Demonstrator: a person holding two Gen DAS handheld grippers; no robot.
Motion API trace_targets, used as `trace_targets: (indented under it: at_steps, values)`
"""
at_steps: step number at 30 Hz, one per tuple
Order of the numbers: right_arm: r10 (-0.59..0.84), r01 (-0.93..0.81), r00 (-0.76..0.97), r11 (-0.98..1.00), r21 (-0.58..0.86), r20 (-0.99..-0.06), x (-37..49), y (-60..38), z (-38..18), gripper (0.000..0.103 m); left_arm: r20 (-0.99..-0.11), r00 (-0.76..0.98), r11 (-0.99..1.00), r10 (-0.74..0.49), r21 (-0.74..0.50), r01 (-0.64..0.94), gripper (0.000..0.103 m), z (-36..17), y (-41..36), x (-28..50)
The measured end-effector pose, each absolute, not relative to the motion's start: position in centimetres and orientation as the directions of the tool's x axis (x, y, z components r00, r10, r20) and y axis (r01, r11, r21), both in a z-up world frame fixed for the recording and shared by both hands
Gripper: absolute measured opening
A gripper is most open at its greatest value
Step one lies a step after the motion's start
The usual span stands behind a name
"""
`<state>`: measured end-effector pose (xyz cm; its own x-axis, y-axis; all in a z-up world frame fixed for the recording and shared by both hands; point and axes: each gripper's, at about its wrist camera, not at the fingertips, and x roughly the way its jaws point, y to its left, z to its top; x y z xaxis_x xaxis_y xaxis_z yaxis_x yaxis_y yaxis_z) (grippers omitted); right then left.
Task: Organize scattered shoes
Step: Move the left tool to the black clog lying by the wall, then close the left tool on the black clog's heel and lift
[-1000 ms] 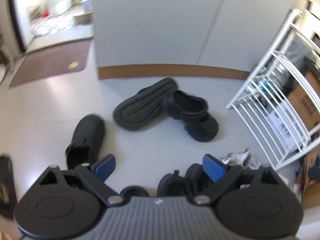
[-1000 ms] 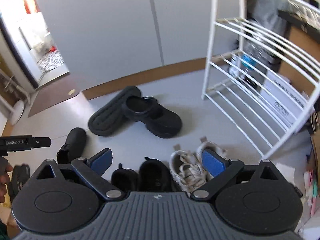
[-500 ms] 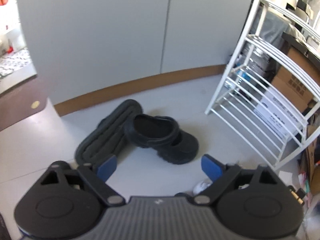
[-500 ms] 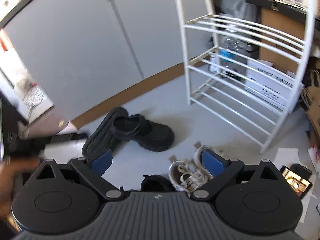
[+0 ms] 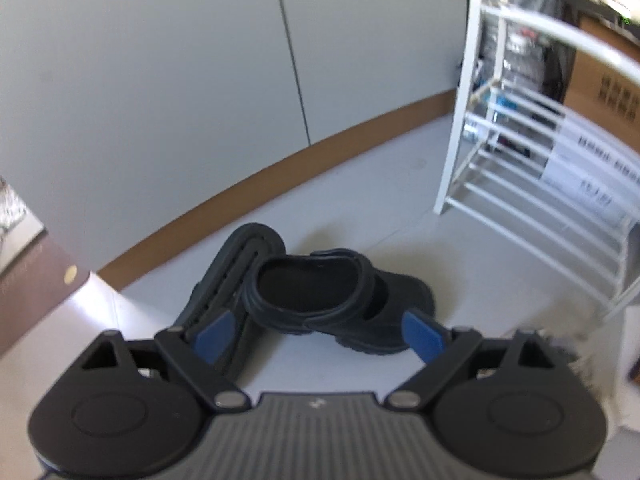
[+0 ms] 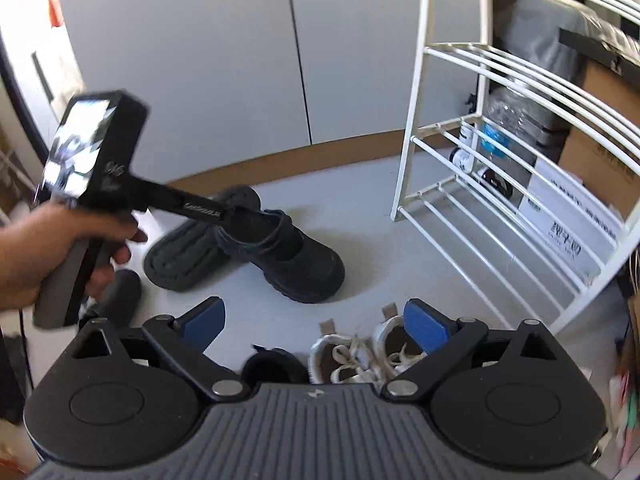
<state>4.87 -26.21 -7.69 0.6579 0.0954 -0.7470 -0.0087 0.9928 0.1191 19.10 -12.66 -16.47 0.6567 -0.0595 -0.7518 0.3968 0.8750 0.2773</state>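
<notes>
A black clog (image 5: 340, 300) stands upright on the grey floor, its heel opening facing me. Its mate (image 5: 236, 276) leans sole-up against its left side. My left gripper (image 5: 316, 336) is open, low over this pair, with the upright clog just ahead between the blue pads (image 5: 422, 334). In the right wrist view a hand holds the left gripper (image 6: 236, 216), its tips at the heel of the upright clog (image 6: 304, 260). My right gripper (image 6: 314, 322) is open and holds nothing. It hovers above a pair of white sneakers (image 6: 360, 356) and a black shoe (image 6: 272, 364).
A white wire shoe rack (image 6: 480, 160) stands at the right, with cardboard boxes (image 6: 568, 208) and bottles behind it. Another black shoe (image 6: 120, 292) lies at the left under the hand. A grey wall with a brown baseboard (image 5: 240, 184) closes the back.
My left gripper has swung right and closed in on the black clog pair, coming into the right wrist view. The right gripper has shifted only slightly. Both stay open.
</notes>
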Motion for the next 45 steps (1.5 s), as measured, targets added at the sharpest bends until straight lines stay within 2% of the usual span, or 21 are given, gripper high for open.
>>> trace_targets:
  at_steps: [9, 15, 18, 23, 25, 29, 34, 42, 45]
  values:
    - [0.213, -0.044, 0.650, 0.969, 0.244, -0.729, 5.0, -27.0, -14.6, 0.099, -0.748, 0.656, 0.838, -0.103, 0.290, 0.463, 0.093, -22.3, -11.7, 23.1]
    - [0.283, -0.058, 0.644, 0.944, 0.323, -0.711, 5.2, -26.4, -18.2, 0.099, -0.734, 0.658, 0.832, -0.167, 0.253, 0.494, 0.093, -24.5, -11.6, 25.0]
    - [0.302, -0.055, 0.650, 0.934, 0.353, -0.698, 5.0, -26.2, -20.0, 0.099, -0.751, 0.641, 0.839, -0.161, 0.238, 0.490, 0.093, -26.3, -11.7, 26.2]
    - [0.324, -0.057, 0.599, 0.929, 0.365, -0.732, 4.7, -25.8, -22.7, 0.099, -0.754, 0.634, 0.822, -0.173, 0.244, 0.514, 0.092, -28.5, -12.2, 27.0]
    - [0.325, -0.062, 0.588, 0.931, 0.359, -0.741, 4.6, -25.8, -23.3, 0.099, -0.757, 0.629, 0.817, -0.177, 0.243, 0.522, 0.088, -29.0, -12.3, 27.2]
    - [0.322, -0.051, 0.572, 0.932, 0.359, -0.754, 4.5, -25.9, -24.0, 0.099, -0.783, 0.575, 0.810, -0.237, 0.168, 0.562, 0.064, -29.7, -12.3, 27.5]
    - [0.327, -0.057, 0.561, 0.932, 0.359, -0.760, 4.4, -25.8, -24.4, 0.099, -0.780, 0.568, 0.798, -0.263, 0.156, 0.583, 0.050, -29.8, -12.3, 27.2]
    - [0.338, -0.061, 0.555, 0.928, 0.369, -0.760, 4.4, -25.8, -24.7, 0.099, -0.813, 0.497, 0.771, -0.303, 0.097, 0.629, 0.019, -29.5, -12.3, 26.6]
    - [0.339, -0.061, 0.560, 0.927, 0.370, -0.756, 4.4, -25.9, -24.6, 0.099, -0.836, 0.434, 0.772, -0.337, 0.019, 0.635, 0.019, -29.7, -11.9, 26.9]
